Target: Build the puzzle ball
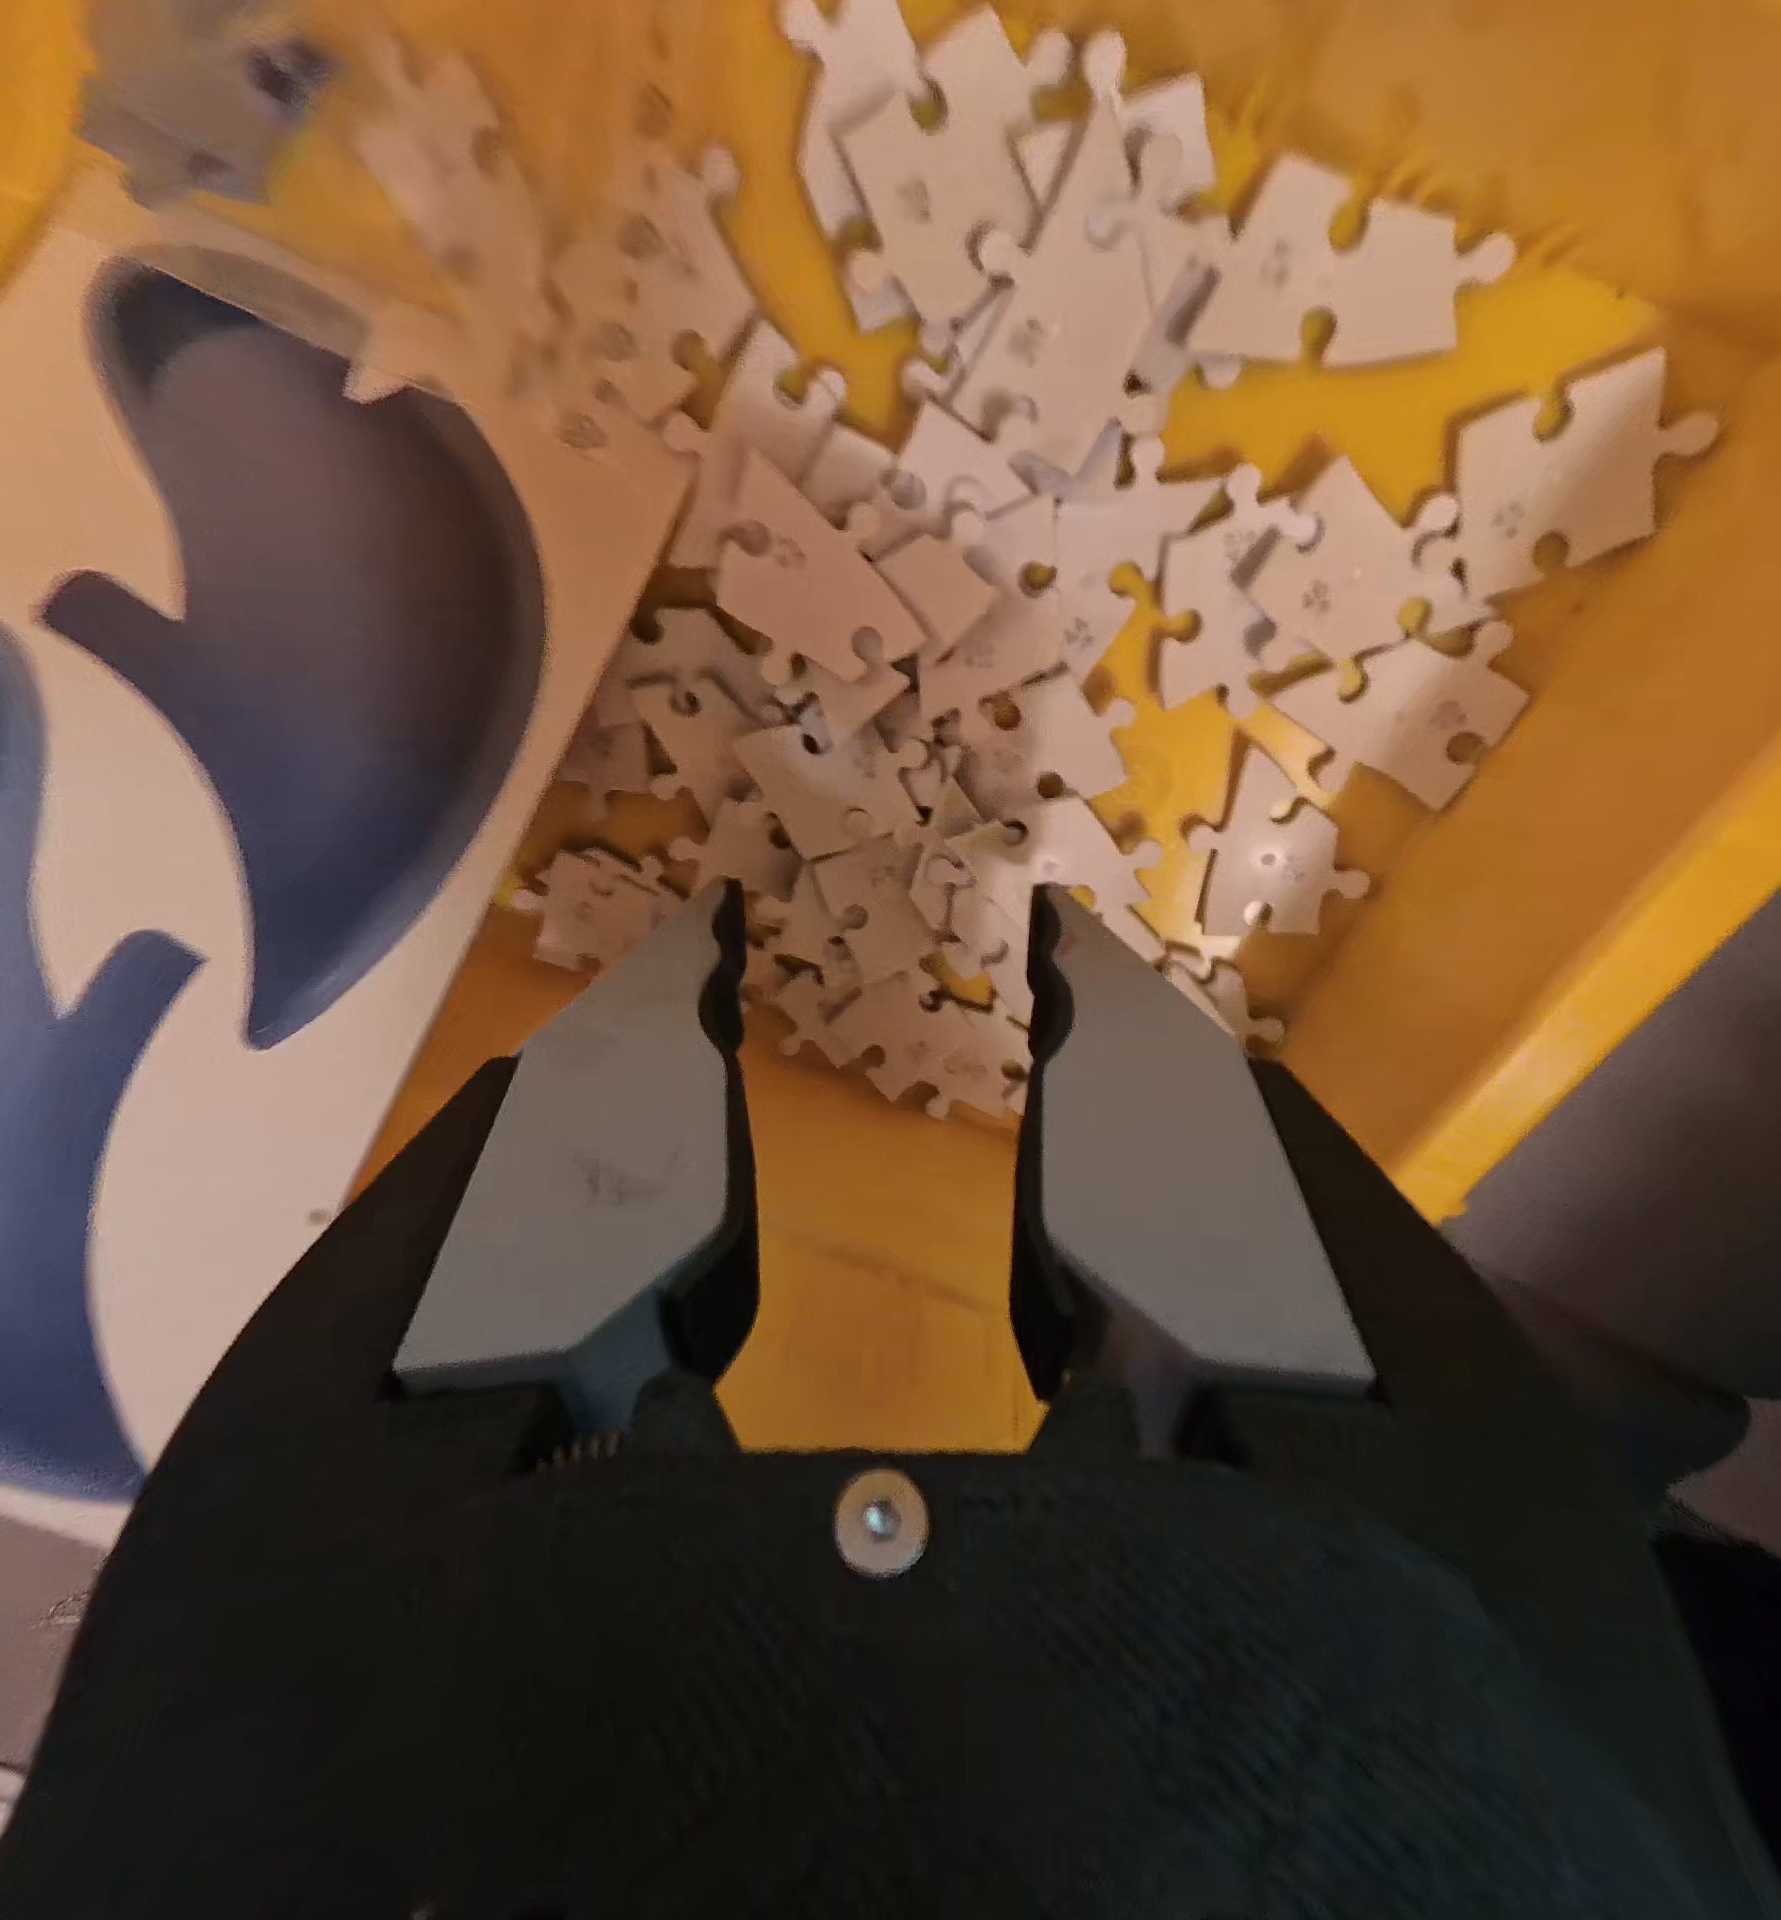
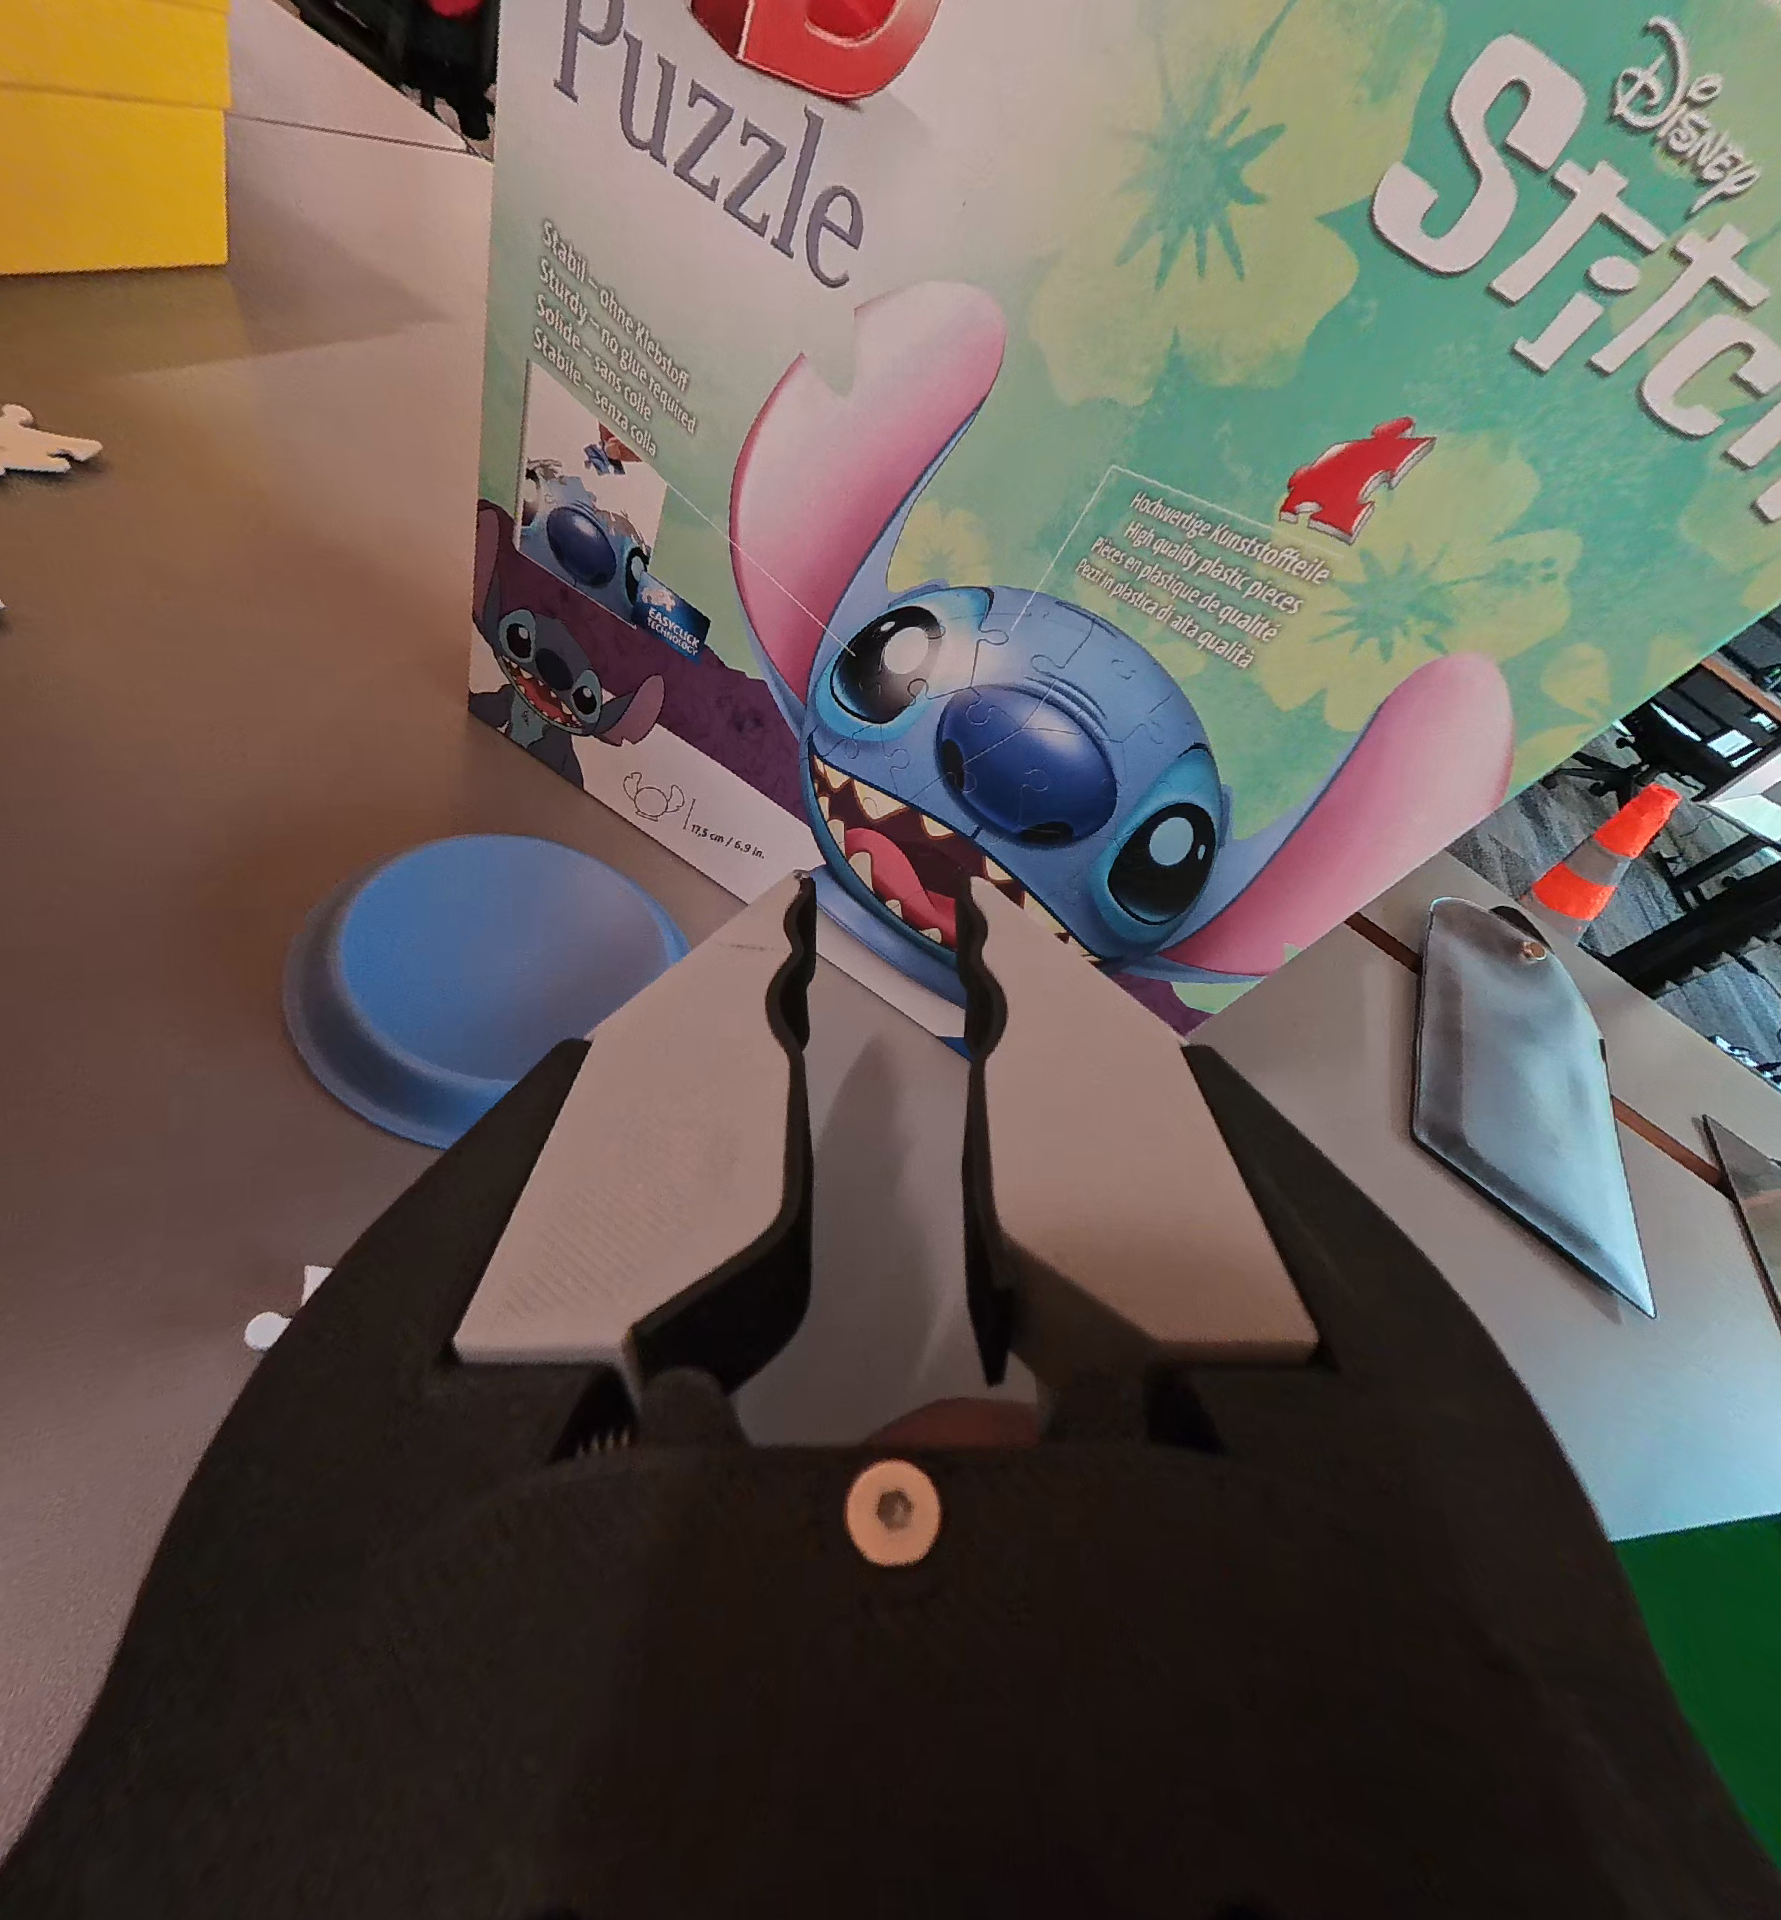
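A grey table (image 2: 138,790) carries the upright puzzle box (image 2: 1125,436), propped where its picture can guide the build. Left of the box lie two loose white pieces (image 2: 3,442); just before it sits the blue stand (image 2: 450,987). The right gripper (image 2: 886,925) faces the box, fingers narrow and empty. The left gripper (image 1: 881,935), fingers wide, hovers over the puzzle pieces (image 1: 969,623) heaped in a yellow tray (image 1: 1644,831), likely choosing one.
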A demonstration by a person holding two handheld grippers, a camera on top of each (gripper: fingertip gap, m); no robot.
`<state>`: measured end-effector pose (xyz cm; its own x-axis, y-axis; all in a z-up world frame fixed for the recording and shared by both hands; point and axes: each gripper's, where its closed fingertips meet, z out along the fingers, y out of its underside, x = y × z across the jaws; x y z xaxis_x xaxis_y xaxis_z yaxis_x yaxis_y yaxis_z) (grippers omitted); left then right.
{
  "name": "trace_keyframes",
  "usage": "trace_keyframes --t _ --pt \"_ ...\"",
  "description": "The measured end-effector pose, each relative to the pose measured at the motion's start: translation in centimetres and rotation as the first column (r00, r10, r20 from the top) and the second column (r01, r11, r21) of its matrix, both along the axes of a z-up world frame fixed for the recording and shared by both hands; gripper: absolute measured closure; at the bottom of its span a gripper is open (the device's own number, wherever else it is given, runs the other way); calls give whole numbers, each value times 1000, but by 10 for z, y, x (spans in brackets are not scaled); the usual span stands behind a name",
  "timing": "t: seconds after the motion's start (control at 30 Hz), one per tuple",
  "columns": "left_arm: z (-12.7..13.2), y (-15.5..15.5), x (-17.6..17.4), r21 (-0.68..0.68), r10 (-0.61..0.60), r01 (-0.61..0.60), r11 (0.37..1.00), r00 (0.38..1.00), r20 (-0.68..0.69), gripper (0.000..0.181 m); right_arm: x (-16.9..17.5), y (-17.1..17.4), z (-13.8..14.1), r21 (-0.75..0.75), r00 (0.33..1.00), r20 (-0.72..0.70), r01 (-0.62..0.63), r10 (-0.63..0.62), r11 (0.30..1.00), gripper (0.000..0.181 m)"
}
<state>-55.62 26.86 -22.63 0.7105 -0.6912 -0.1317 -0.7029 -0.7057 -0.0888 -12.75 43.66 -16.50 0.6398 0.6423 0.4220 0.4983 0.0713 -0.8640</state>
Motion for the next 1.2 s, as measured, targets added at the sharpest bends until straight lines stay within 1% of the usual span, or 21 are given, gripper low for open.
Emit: trace_keyframes --t 0.07,0.1,0.2,0.23,0.3,0.37,0.43,0.5,0.6,0.7,0.77,0.9,1.0,1.03,1.07,1.2 --pt "-10 -12 -1 -75 -26 24 997 999 -28 133 0 0 0 2 1000 -1 0 0 1000 158" --pt "-14 -14 0 -96 -34 31 995 999 -33 132 0 0 0 2 1000 0 0 0 1000 158" --pt "-14 -8 -2 -72 -40 35 997 996 -77 141 0 0 0 4 1000 2 0 0 1000 158" --pt "-12 -5 1 -53 -44 40 998 997 -66 146 0 0 0 4 1000 3 -1 1 1000 158" --pt "-9 -1 12 -27 -56 56 998 998 -5 162 -1 0 0 4 1000 5 -1 1 1000 158" --pt "-4 0 21 -17 -71 72 997 996 49 165 -1 0 0 2 1000 4 -2 2 1000 158" --pt "1 3 20 11 -65 64 998 996 59 164 -1 0 0 1 1000 4 -2 2 1000 158" --pt "6 7 15 32 -38 35 999 997 67 155 -1 0 -1 0 1000 5 -3 3 1000 158" --pt "6 1 14 -13 -17 19 1000 993 115 147 -1 -1 -1 -1 1000 10 -6 6 1000 158" --pt "5 -14 26 -87 -54 73 994 977 204 146 -2 -1 -2 -2 1000 14 -6 6 1000 158" --pt "2 -21 32 -120 -77 106 987 971 228 146 -2 -1 -2 -3 1000 13 -6 6 1000 158" --pt "-4 -26 32 -149 -104 131 980 979 174 142 -2 -1 -1 0 1000 11 -6 6 1000 158" --pt "-10 -35 43 -179 -144 173 969 976 163 139 -1 -1 -2 0 1000 13 -6 6 1000 158" --pt "-14 -35 42 -178 -158 179 968 979 129 140 -2 -1 -2 -2 1000 13 -6 6 1000 158" --pt "-14 -31 41 -154 -170 184 971 981 96 147 -2 -1 -2 -2 1000 13 -7 7 1000 158" --pt "-15 -30 40 -139 -180 189 972 981 71 145 -2 -1 -1 2 1000 14 -9 9 1000 158"
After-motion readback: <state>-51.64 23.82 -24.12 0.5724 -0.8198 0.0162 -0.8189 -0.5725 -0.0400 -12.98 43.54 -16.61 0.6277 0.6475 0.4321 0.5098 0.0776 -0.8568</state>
